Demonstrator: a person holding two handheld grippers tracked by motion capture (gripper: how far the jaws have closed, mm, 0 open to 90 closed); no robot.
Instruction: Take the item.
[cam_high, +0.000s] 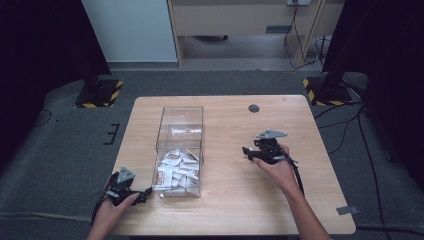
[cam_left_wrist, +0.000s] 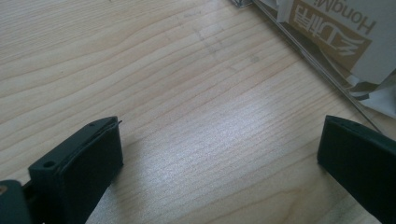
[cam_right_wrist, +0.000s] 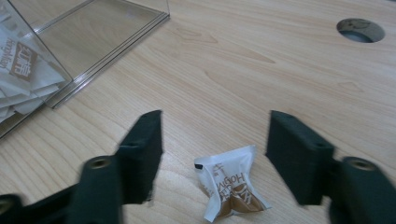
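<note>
The table (cam_high: 235, 200) is pale wood with fine darker grain. The box (cam_high: 180, 120) is clear – its sachets (cam_high: 177, 170) are white with brown print. A loose sachet (cam_right_wrist: 229, 186) – white, brown lettering. Both tongs (cam_right_wrist: 212, 154) (cam_left_wrist: 219, 158) are black.

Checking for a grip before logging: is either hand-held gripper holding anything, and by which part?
Nothing is held. The right hand-held gripper is open, a sachet lying loose on the table between its jaws; the left hand-held gripper is open over bare wood.
</note>
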